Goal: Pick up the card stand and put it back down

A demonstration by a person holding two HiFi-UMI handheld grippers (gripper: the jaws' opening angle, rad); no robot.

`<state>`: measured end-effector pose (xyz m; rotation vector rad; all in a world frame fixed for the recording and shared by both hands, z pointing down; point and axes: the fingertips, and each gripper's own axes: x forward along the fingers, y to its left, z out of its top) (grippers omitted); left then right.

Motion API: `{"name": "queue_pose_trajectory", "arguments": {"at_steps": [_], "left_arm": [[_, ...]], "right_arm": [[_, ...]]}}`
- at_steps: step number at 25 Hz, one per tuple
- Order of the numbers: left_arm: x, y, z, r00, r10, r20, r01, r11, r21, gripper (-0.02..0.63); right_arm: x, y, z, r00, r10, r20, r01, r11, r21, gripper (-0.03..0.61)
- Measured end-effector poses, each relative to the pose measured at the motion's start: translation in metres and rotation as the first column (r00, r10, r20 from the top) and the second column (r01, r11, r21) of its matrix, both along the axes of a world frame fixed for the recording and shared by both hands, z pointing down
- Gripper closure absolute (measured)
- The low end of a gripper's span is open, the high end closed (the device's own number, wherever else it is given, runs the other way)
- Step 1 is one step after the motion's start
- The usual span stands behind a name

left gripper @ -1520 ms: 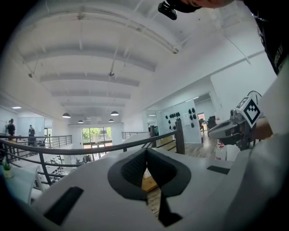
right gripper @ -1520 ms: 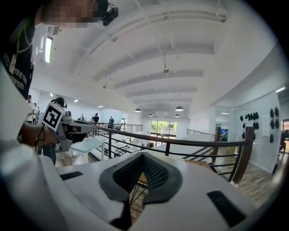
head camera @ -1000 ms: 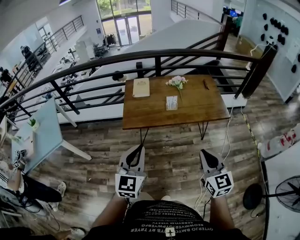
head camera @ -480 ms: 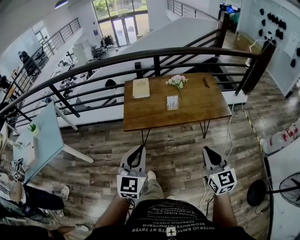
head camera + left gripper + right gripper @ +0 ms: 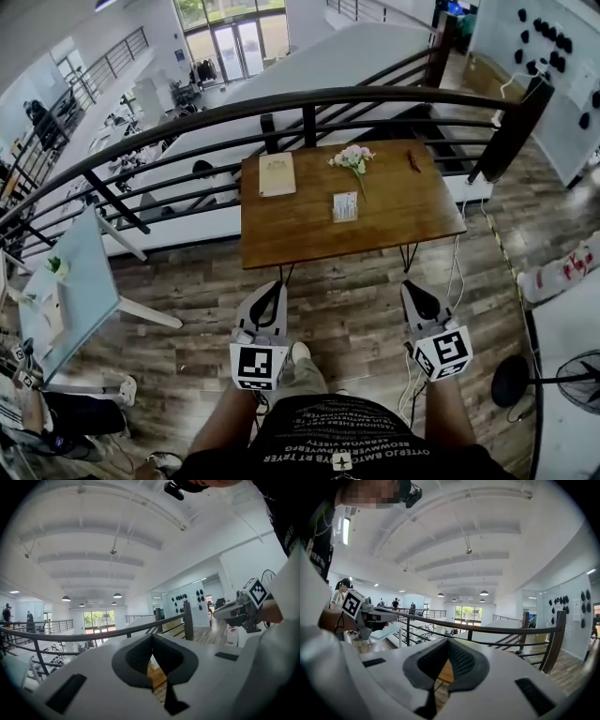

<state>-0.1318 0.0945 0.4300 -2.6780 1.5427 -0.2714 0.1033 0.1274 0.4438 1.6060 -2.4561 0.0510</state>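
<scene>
Nothing looks begun: the left claw (image 5: 275, 289) and right claw (image 5: 411, 287) are both clenched empty, well short of the counter (image 5: 281, 234), where the card stand (image 5: 344, 206) sits untouched far ahead of them, so reaching, lifting and setting down all remain.

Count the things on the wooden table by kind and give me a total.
Card stand: 1
Bunch of flowers: 1
Tan pad: 1
Small dark object, too small to identify: 1
Total: 4
</scene>
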Motion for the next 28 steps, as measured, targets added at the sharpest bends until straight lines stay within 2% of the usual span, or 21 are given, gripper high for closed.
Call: {"name": "queue_pose_trajectory", "arguments": {"at_steps": [11, 28], "left_arm": [[0.004, -0.079, 0.01, 0.999, 0.041, -0.011, -0.041, 0.998, -0.038, 0.591], [-0.018, -0.182, 0.007, 0.99, 0.136, -0.041, -0.137, 0.99, -0.021, 0.591]], "right_arm": [[-0.009, -0.074, 0.009, 1.0, 0.016, -0.006, -0.016, 0.999, -0.045, 0.563], [-0.04, -0.156, 0.0, 0.994, 0.098, -0.043, -0.101, 0.993, -0.055, 0.564]]}}
